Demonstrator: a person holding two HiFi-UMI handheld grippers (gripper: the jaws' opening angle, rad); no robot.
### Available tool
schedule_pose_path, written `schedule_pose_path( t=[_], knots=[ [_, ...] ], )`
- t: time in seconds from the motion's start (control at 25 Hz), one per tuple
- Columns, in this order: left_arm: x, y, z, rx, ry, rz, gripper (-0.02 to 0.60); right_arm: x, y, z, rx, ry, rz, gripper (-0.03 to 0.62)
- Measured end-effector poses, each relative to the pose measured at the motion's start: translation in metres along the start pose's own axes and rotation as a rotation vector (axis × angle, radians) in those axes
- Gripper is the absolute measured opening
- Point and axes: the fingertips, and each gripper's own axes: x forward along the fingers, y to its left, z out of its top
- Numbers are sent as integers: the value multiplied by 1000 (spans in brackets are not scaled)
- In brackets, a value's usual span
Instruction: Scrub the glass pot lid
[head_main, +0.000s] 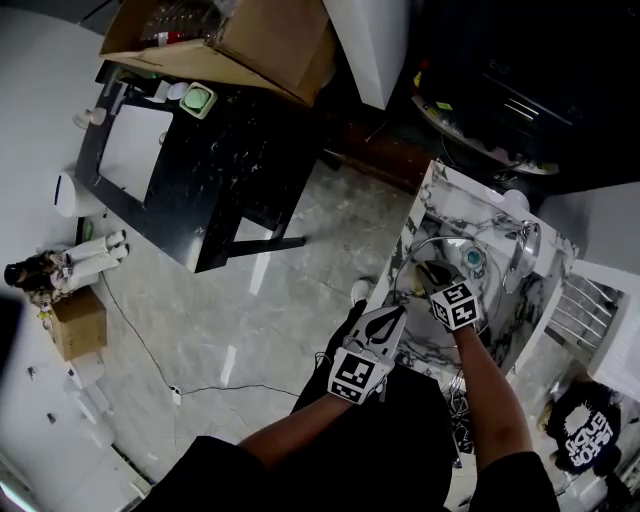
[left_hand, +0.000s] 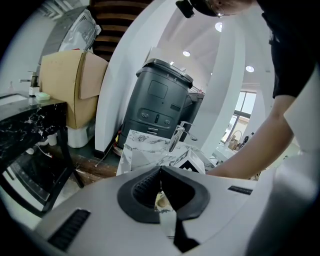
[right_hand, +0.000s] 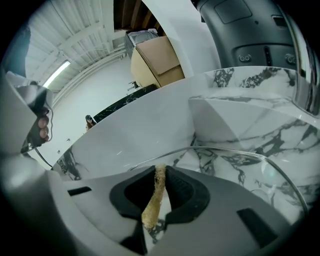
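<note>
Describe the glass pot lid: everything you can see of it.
The glass pot lid is clear, and the marble veining shows through it. It is edged by a thin curved rim. It sits inside the marble sink, directly in front of the right gripper, whose jaws are shut on a yellowish fibrous scrub pad. Its knob cannot be made out, and it is not clear whether the pad touches the glass.

The place is best read as a staged work space rather than a lived-in kitchen. A marble-patterned sink (head_main: 408, 235) with a chrome faucet (head_main: 524, 252) is set above a polished stone floor (head_main: 250, 320), near a black table (head_main: 250, 170) and an open cardboard box (head_main: 270, 45). A loose cable (head_main: 135, 335) is laid across the floor, and recessed lights (left_hand: 186, 53) are seen overhead among curved white walls (left_hand: 120, 75).
</note>
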Motion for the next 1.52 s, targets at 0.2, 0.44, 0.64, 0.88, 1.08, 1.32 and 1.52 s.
schedule_pose_path(
  t=[0.2, 0.44, 0.64, 0.88, 1.08, 1.32, 1.52],
  knots=[
    [1, -4, 0, 4, 4, -7, 15, -1, -6, 3, -12, -10, -18, 67],
    [5, -7, -1, -2, 2, -14, 15, -5, -20, 6, -47, -26, -90, 66],
    [7, -13, -1, -4, 0, -30, 15, -10, -34, 8, -22, -44, -147, 66],
    [7, -12, -8, -13, 22, -17, 15, -14, -44, 9, -22, -58, -191, 66],
    [8, -13, -14, -17, 35, -16, 15, -18, -55, 11, -1, -77, -233, 66],
    [12, -16, -20, -16, 52, -32, 15, -24, -67, 9, 32, -91, -264, 66],
    [13, -15, -17, -25, 56, -28, 15, -27, -69, 8, -39, -73, -284, 66]
  ],
)
